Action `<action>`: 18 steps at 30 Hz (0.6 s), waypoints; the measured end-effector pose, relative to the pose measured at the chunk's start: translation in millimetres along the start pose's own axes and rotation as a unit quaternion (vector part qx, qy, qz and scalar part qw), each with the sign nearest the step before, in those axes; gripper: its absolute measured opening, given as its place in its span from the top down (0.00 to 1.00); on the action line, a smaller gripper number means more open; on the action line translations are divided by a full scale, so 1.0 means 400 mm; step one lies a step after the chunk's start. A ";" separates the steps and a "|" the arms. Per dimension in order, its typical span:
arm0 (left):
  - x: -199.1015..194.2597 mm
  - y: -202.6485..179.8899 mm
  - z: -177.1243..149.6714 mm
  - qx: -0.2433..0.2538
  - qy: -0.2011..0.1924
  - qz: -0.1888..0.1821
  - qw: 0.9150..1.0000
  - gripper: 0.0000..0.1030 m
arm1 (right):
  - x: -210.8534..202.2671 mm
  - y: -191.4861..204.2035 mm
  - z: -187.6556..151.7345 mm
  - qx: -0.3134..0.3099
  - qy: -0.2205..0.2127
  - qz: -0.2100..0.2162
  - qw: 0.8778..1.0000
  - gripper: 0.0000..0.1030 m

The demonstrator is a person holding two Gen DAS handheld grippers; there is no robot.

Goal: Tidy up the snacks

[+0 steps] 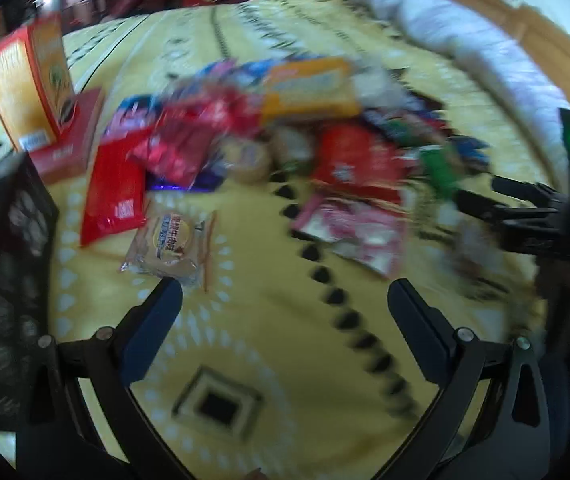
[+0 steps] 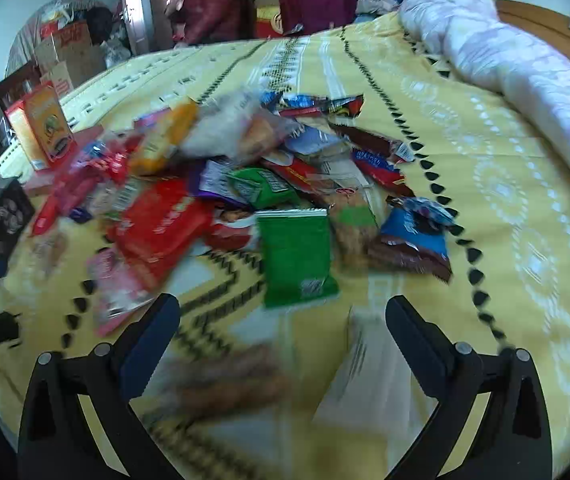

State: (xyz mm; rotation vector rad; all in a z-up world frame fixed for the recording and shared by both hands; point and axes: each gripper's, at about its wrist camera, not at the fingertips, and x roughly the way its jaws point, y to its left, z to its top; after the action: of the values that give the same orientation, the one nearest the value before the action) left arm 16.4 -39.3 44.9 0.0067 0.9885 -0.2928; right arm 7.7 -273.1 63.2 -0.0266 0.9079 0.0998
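Soft, even daylight; fisheye edges curve into black corners. Motion blur smears the snack pile [image 1: 269, 128] and the nearest packets.

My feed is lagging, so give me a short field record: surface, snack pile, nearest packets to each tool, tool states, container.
surface: yellow patterned bedspread
snack pile: mixed packets heaped mid-bed
left tool: open, empty, above the bedspread
nearest to left tool: clear round-pastry packet, by its left finger
right tool: open, grips nothing
nearest to right tool: green packet ahead; blurred pale wrapper between the fingers
container: black crate, left edge
boxes: orange box upright, far left
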 end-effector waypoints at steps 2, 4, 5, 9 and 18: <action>0.040 0.019 0.013 -0.012 -0.002 0.023 1.000 0.00 | 0.064 -0.035 0.004 0.010 0.022 0.018 1.000 0.00; 0.071 0.034 0.025 -0.022 -0.003 0.037 0.999 0.00 | 0.136 -0.060 -0.008 0.020 0.054 0.038 0.998 0.00; 0.089 0.041 0.026 -0.028 0.001 0.042 0.999 0.00 | 0.147 -0.063 -0.019 0.009 0.034 0.034 0.999 0.00; 0.113 0.039 0.002 -0.019 0.001 0.057 0.998 0.00 | 0.141 -0.045 -0.032 -0.018 0.014 0.015 1.000 0.00; 0.118 0.040 -0.007 -0.017 -0.015 0.056 0.998 0.00 | 0.143 -0.042 -0.032 -0.020 0.016 0.010 1.000 0.00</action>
State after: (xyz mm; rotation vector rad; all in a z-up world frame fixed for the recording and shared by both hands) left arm 42.5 -35.0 2.5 0.0254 0.9586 -0.1729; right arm 34.1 -286.2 9.8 -0.0566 0.9382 0.1370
